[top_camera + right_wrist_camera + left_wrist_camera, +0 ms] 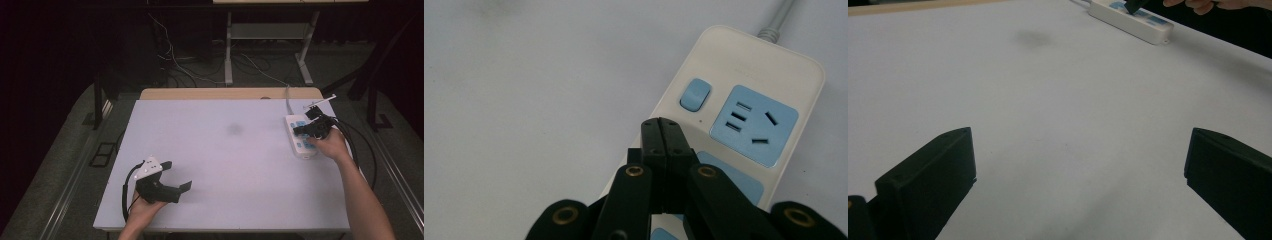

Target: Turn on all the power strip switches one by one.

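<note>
Power strip right under R claw, jaws together, tips just short of blue switch.

Left gripper: black body, white top housing, two broad flat black jaws with squared tips, and a black cable looping off the back. Right gripper: black, slim jaws with small dark screws near the tips, linkage arms pinned by brass-coloured rivets, and a thin grey plate on top. Several black cables trail from it. Both forearms bare, no sleeves in sight.
</note>
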